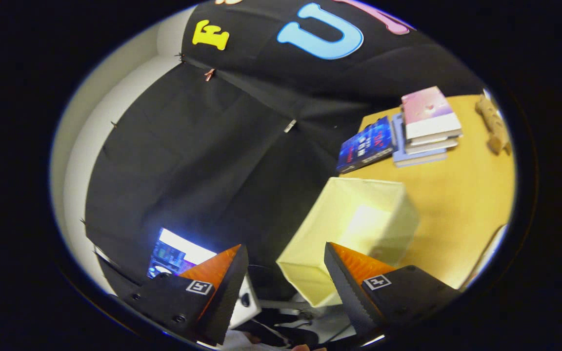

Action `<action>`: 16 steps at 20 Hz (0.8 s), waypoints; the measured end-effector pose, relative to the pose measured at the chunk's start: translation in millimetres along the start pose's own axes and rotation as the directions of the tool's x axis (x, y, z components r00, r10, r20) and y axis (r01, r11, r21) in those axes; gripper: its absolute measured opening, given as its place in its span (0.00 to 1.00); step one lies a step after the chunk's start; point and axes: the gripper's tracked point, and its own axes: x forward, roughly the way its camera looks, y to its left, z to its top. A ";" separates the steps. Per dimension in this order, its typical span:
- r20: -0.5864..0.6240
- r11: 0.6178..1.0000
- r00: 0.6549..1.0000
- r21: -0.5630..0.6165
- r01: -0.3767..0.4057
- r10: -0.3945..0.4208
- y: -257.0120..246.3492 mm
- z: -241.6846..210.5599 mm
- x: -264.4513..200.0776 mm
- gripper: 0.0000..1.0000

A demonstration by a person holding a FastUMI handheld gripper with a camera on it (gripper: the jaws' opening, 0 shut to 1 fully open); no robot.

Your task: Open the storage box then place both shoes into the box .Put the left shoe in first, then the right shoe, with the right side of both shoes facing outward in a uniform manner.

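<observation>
— Where are the tongs (286,273)?
— Held in the air, fingers wide apart with nothing between them; the orange-faced pads (359,265) point toward twelve o'clock.
— And the storage box (354,229)?
— Pale yellow, its top open, sitting on the wooden surface (461,209). Its near corner lies just ahead of the right finger, which overlaps its lower edge.
— Anything beyond it?
— At about one o'clock from the box, a dark blue book (366,145) lies flat, touching a stack of books (427,126) with a pink cover on top. Further toward two o'clock rests a wooden piece (493,124).
— Off to the other side?
— A lit screen (178,253) glows just behind the left finger, around ten o'clock of it.
</observation>
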 end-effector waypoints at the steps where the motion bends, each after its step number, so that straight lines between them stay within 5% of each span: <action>1: 0.007 0.999 0.999 -0.014 0.049 -0.049 -14.1 -1.8 -19.8 0.96; 5: 0.076 0.971 0.968 0.007 0.240 -0.240 -73.9 3.3 -97.7 0.97; 10: 0.048 0.862 0.861 0.063 0.503 -0.506 -174.8 -15.3 -167.6 0.97; 16: -0.108 0.762 0.765 0.076 0.643 -0.635 -262.0 -60.0 -182.9 0.89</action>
